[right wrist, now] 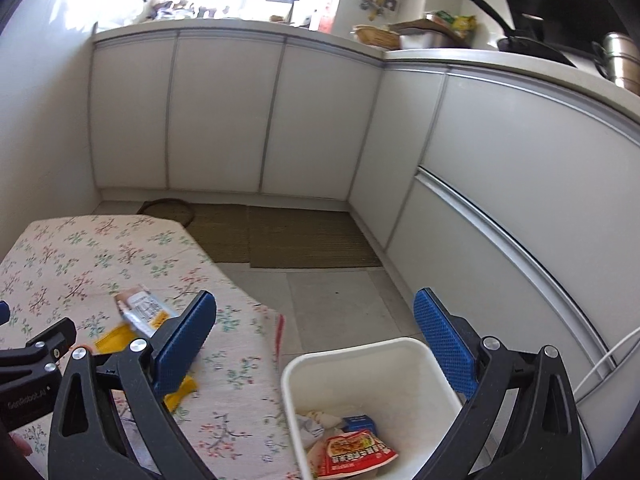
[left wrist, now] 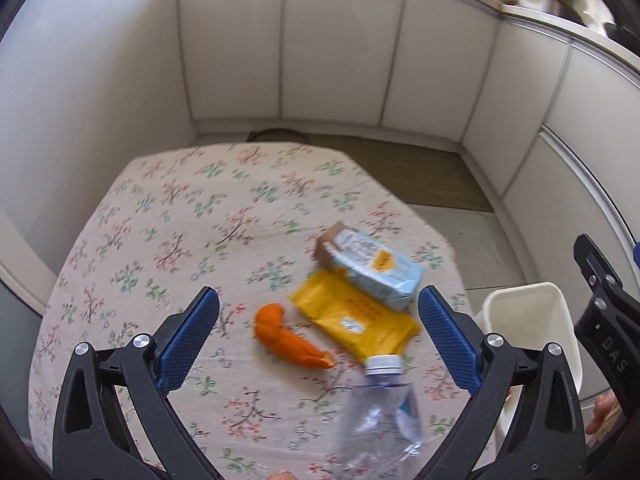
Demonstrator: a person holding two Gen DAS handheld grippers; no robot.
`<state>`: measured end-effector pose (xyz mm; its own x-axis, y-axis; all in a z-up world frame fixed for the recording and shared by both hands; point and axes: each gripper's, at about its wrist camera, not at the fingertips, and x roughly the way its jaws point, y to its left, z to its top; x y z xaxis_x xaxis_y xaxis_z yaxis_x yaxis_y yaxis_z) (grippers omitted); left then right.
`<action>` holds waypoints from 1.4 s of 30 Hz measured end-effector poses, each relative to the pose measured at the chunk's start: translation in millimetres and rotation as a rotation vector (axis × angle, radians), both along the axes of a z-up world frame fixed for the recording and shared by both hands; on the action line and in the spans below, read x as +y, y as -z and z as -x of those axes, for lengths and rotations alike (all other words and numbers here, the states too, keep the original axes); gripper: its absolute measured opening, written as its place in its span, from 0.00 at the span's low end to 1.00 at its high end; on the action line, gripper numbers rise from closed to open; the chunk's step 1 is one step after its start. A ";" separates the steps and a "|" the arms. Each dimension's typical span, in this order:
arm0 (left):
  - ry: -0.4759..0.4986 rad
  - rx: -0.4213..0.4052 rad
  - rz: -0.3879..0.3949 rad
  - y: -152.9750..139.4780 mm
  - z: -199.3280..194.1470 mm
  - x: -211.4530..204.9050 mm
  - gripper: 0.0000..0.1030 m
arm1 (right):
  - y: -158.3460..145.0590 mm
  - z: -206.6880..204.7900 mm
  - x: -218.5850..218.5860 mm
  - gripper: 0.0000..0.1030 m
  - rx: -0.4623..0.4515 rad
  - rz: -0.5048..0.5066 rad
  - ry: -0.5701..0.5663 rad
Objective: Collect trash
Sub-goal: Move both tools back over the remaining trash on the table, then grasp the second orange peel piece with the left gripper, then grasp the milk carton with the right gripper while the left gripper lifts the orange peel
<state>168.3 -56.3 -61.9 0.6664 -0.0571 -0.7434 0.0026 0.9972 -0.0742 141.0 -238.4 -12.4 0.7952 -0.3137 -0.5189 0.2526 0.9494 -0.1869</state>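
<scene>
On the floral tablecloth [left wrist: 168,216] lie an orange wrapper [left wrist: 286,338], a yellow packet [left wrist: 356,318], a light-blue carton [left wrist: 372,266] and a crushed clear plastic bottle [left wrist: 380,412] with a white cap. My left gripper [left wrist: 318,336] is open and empty above them, the bottle nearest between its fingers. My right gripper [right wrist: 314,340] is open and empty above the white trash bin [right wrist: 348,356], which holds a red snack packet [right wrist: 352,454] and other wrappers. The carton [right wrist: 142,312] and yellow packet [right wrist: 112,338] also show in the right wrist view.
The bin [left wrist: 532,320] stands on the floor by the table's right edge. White kitchen cabinets [right wrist: 224,112] surround the area, with brown mats [right wrist: 296,236] on the floor. The counter holds pans and clutter [right wrist: 524,40].
</scene>
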 end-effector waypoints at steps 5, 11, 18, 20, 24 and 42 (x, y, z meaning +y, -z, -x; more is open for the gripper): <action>-0.086 0.113 0.038 29.5 -22.5 39.3 0.93 | 7.2 -16.2 30.1 0.93 0.031 0.023 -0.061; -0.136 0.330 0.207 75.2 -48.0 64.1 0.90 | 19.6 -32.1 38.5 0.93 0.096 0.032 -0.093; -0.036 0.428 0.211 105.2 -55.5 37.6 0.51 | 39.1 -56.1 32.6 0.93 0.193 0.000 -0.127; -0.022 0.430 0.182 109.1 -54.1 31.2 0.41 | 46.4 -65.1 35.5 0.93 0.230 0.005 -0.153; -0.013 0.398 0.196 103.5 -52.4 38.0 0.25 | 67.3 -90.9 44.9 0.93 0.331 -0.018 -0.235; -0.040 0.261 0.273 49.2 -51.9 72.9 0.23 | 145.1 -169.8 100.1 0.60 0.675 -0.218 -0.617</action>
<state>220.3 16.6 -111.1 0.4626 -0.2539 -0.8494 -0.0899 0.9397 -0.3298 310.8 -138.3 -157.5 0.2985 0.2208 -0.9285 -0.4036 0.9108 0.0868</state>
